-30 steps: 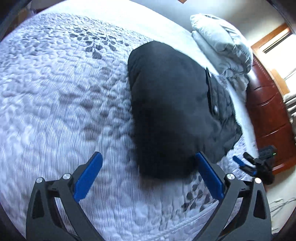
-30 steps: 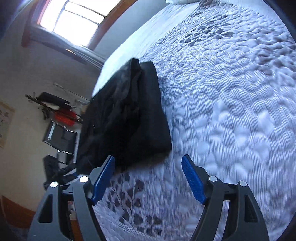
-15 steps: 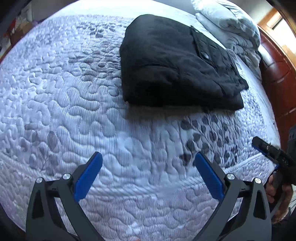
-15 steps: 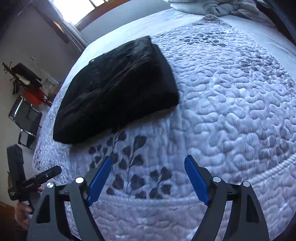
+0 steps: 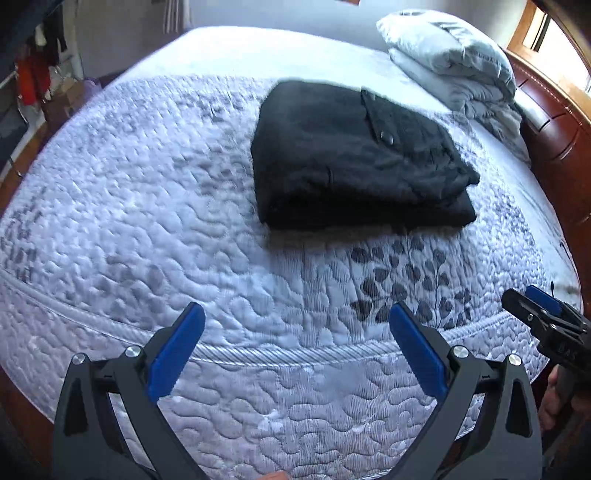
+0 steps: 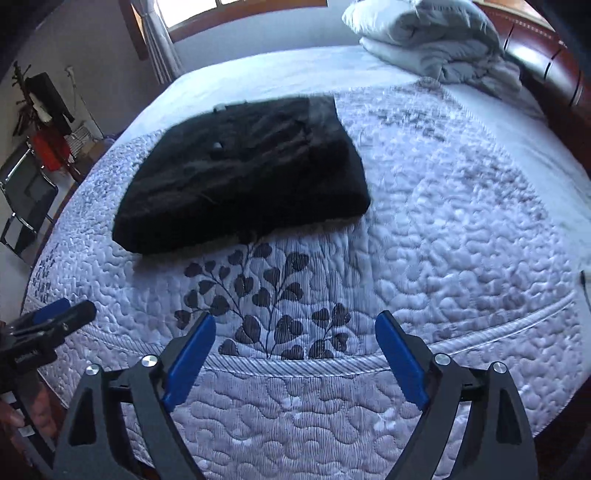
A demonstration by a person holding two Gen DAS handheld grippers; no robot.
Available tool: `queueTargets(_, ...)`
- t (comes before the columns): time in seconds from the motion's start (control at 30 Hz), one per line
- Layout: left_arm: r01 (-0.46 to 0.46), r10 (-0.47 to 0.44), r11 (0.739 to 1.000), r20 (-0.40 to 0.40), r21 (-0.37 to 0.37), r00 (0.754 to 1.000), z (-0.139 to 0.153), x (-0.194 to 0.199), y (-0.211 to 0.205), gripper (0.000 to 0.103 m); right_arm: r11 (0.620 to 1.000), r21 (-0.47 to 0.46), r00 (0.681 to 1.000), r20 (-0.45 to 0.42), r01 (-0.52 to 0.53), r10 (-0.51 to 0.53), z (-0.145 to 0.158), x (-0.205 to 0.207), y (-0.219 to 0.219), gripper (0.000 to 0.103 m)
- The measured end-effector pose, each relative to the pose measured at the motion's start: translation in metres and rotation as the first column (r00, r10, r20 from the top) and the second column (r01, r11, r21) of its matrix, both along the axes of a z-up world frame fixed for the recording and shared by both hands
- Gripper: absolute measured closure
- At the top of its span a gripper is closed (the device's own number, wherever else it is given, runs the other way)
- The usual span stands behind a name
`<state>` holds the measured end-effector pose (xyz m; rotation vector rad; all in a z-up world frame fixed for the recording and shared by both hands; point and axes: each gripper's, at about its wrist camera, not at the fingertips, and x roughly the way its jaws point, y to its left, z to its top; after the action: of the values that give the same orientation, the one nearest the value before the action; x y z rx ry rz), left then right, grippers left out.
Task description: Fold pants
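Two fisheye wrist views look steeply down from beyond the foot edge of a quilted mattress (image 5: 155,206). The left view faces toward 1 o'clock, where folded black pants (image 5: 354,158) lie in the middle distance. The right view faces toward 11 o'clock at the same pants (image 6: 243,173). Both share the leaf print, the folded duvet (image 6: 428,40) and the wooden headboard (image 5: 554,122).

**Sunlit bedroom, quilted bed**

A wide bed (image 5: 147,221) fills the room, covered by a pale quilted spread with grey leaf prints near its foot edge. Folded grey bedding (image 6: 424,33) is piled at the head, against a dark reddish wooden headboard (image 6: 546,66). A wood-framed window (image 6: 229,7) (very bright) lights grey walls. Beyond the far side stand a black chair (image 6: 26,199) and hanging clothes (image 6: 48,99).
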<state>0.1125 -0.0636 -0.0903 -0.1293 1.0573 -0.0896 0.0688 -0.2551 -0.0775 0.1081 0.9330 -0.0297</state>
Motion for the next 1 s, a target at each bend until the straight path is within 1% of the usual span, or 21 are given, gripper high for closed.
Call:
queueTargets(0.2,-0.015,0.009,0.998,0.097,0.062,0.995,0.039,-0.013,-0.004,0.003,1.0,-0.017,0.998,0.066,0.016,-0.014,0.035,-0.013,0.004,0.013)
queueTargets(0.4,-0.023,0.009,0.996,0.153,0.089,0.988,0.072,-0.03,-0.009,0.003,0.999,-0.029,0.994,0.11,0.021,-0.018,0.059,-0.028,0.009,0.013)
queueTargets(0.63,-0.026,0.007,0.995,0.196,0.096,0.981,0.098,-0.048,-0.013,0.003,0.999,-0.034,0.989,0.147,0.025,-0.02,0.081,-0.045,0.013,0.012)
queueTargets(0.83,-0.035,0.011,0.994,0.238,0.1,0.971,0.115,-0.063,-0.013,0.003,0.996,-0.084,0.982,0.187,0.04,-0.024,0.097,-0.057,0.021,0.011)
queueTargets(1.0,-0.042,0.009,0.993,0.276,0.114,0.961,0.128,-0.072,-0.014,0.003,0.993,-0.106,0.978,0.209,0.053,-0.03,0.107,-0.062,0.024,0.01)
